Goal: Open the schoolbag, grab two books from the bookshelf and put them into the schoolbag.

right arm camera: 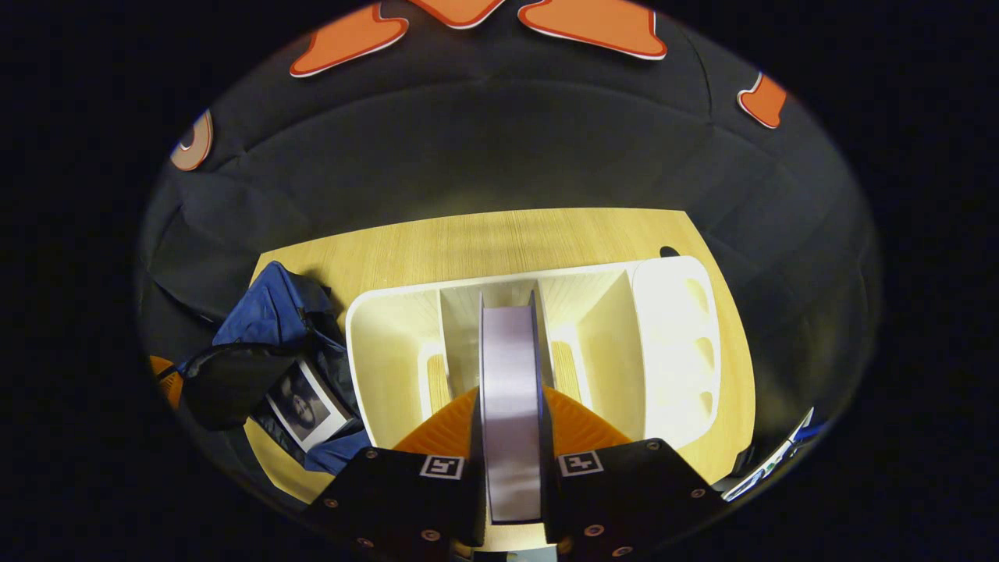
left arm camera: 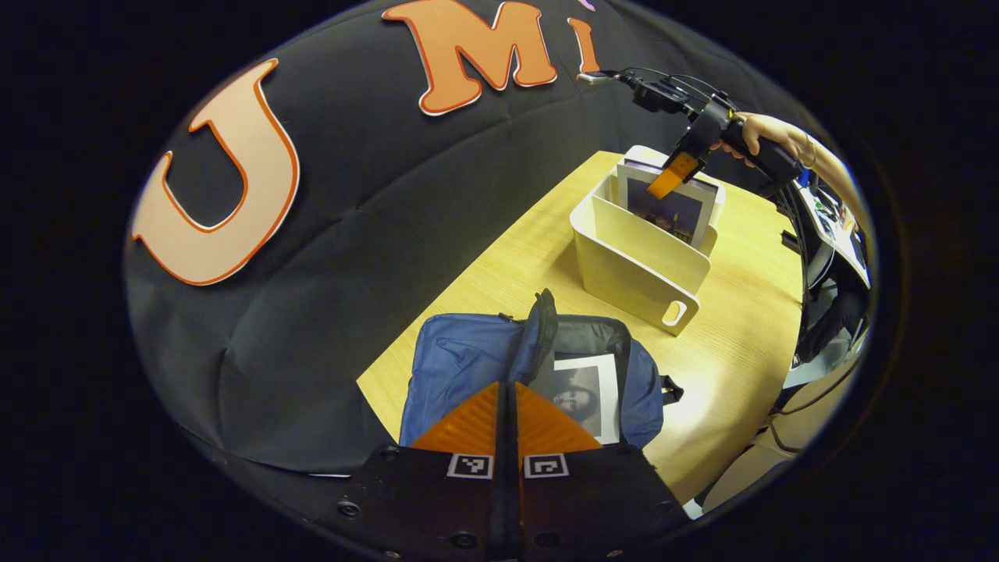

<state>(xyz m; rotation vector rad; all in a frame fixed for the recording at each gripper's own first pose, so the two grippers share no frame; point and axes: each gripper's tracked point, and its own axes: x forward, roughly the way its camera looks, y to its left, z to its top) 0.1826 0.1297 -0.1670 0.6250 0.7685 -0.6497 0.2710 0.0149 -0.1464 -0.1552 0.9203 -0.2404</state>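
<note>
The blue schoolbag [left arm camera: 456, 367] lies open on the wooden table [left arm camera: 749, 328], with a book with a black-and-white cover [left arm camera: 584, 394] inside it. My left gripper [left arm camera: 507, 386] is shut at the bag's raised dark flap [left arm camera: 541, 328], pinching its edge. The white bookshelf box [left arm camera: 636, 261] stands further along the table. In the right gripper view, my right gripper [right arm camera: 511, 398] is shut on a pale-edged book [right arm camera: 510, 367] standing in the bookshelf's [right arm camera: 671, 343] middle slot. The left gripper view shows that right gripper [left arm camera: 677, 173] at the top of the same book [left arm camera: 675, 211]. The bag [right arm camera: 273, 312] lies left of the shelf.
The black cloth wall [left arm camera: 351, 234] runs close behind the table's far edge. A hand and forearm [left arm camera: 780, 140] hold the right gripper. Cables and equipment [left arm camera: 831, 257] stand beyond the table's near side. Bare tabletop [right arm camera: 484, 242] lies behind the shelf.
</note>
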